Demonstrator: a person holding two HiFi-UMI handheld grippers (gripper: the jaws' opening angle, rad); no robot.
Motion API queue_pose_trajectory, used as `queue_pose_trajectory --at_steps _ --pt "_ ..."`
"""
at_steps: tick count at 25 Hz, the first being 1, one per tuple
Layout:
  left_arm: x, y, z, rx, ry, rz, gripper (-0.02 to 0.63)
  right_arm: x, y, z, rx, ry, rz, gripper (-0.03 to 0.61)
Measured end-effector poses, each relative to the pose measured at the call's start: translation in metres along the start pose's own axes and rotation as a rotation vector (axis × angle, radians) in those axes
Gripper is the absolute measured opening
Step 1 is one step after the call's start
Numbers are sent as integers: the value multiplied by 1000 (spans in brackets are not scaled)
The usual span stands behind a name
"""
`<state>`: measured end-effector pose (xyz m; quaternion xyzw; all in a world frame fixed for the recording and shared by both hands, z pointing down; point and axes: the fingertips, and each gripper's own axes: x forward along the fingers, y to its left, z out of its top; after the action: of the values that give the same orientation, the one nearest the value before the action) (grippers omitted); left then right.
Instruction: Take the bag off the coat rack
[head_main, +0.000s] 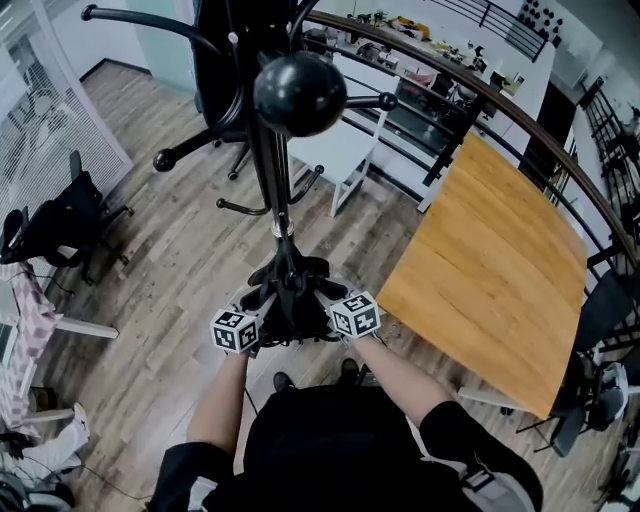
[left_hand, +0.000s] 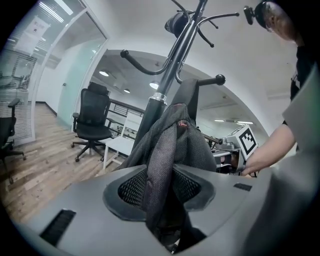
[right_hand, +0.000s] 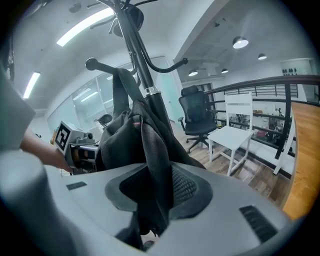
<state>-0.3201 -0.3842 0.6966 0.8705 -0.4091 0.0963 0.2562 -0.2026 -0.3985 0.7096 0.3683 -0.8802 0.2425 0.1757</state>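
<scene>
Head view: bag (head_main: 290, 295) low against the rack (head_main: 272, 180), close in front of the person. Hangs by its strap (right_hand: 120, 100) from a hook (right_hand: 105, 66) higher up, as seen in the right gripper view. Left tool (left_hand: 161, 187) clenched on a fold of the mesh cloth; right tool (right_hand: 155, 187) clenched on another fold, from the opposite side. Looks soft, limp and probably light; likely to sag and slip inside a pinch, not to break. Better to grasp thick gathered cloth or the strap, then lift until free of the hook, without tipping the rack.
</scene>
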Motion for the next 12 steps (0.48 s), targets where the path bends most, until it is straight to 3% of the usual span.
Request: queue_pose_trajectory --at_steps 6,12 --pt "-2 1 3 31 -28 9 124 3 3 4 29 -27 5 118" --pt "-4 -3 3 -17 -46 20 101 -3 2 4 85 -46 -6 106"
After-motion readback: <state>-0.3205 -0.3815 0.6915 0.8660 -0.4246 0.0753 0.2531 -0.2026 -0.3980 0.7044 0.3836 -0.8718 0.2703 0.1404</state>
